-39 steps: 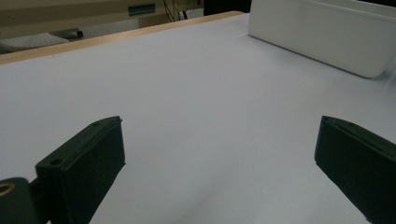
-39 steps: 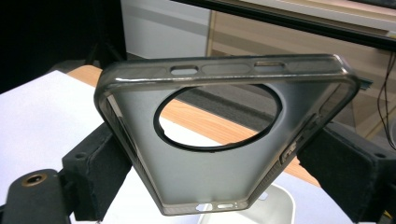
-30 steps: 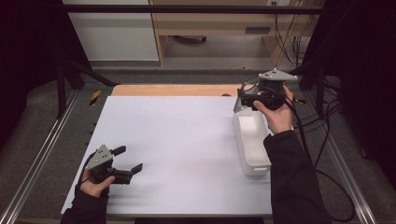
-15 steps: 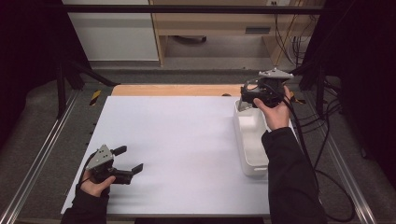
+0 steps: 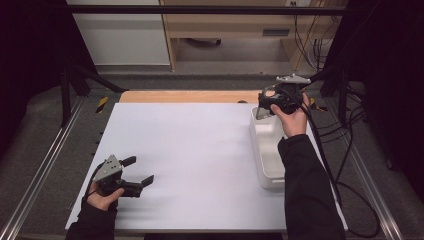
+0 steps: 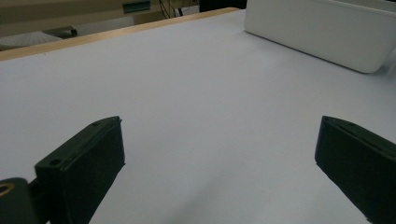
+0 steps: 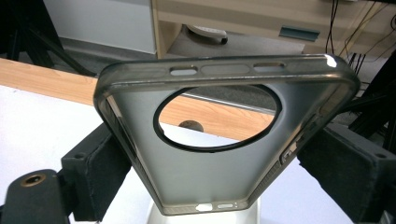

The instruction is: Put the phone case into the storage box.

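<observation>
1. While the right gripper (image 5: 265, 105) holds it above the far end of the long white plastic bin (image 5: 267, 170), the translucent grey phone case with a large round camera opening (image 7: 219, 140) is the item in hand; it sits clamped by its two long edges between the black padded fingers (image 7: 95, 172), its hollow side toward the gripper's camera
2. Location of item: off the desk (image 5: 200, 150), lifted over the bin at the desk's right side, near the wooden strip (image 5: 185, 96) along the far edge
3. Left gripper (image 5: 137, 172): resting low at the near left of the desk, fingers (image 6: 84, 168) wide apart, nothing between them; the bin lies well away from it
4. Step judged in hand: carrying the case clear of the bin, grip already secured
5. Next move, as a judgement: travel toward the open middle of the desk, lowering with the case kept level, since the soft walls may flex or slip under the clamp; the left gripper stands free to take the far end if a handover or steadying is wanted
</observation>
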### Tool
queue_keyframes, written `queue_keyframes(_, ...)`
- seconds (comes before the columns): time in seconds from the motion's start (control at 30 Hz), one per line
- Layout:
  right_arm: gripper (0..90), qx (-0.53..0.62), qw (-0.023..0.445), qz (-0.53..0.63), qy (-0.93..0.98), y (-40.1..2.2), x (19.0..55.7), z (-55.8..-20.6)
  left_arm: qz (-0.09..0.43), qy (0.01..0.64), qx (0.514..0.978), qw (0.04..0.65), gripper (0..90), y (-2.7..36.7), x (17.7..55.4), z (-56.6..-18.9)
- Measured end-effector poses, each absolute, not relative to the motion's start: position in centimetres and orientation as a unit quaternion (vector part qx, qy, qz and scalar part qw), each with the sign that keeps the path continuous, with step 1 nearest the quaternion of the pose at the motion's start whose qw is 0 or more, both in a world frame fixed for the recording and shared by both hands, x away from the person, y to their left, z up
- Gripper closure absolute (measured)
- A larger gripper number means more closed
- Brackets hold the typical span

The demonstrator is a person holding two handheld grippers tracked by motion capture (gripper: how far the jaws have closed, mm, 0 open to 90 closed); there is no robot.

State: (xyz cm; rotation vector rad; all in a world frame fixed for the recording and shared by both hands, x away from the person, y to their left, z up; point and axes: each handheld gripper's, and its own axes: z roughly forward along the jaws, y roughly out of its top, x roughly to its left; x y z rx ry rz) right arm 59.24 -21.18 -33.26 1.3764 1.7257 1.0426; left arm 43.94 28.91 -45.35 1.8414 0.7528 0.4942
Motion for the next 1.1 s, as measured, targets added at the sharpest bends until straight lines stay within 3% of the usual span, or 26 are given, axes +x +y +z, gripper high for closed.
queue_keyframes(1.1, 11.5, 0.579, 0.321, 0.373, 0.651, -20.5, 61.9, -37.7, 0.203, 0.311, 0.773, 0.515, 0.7, 28.8, 44.1, -45.6)
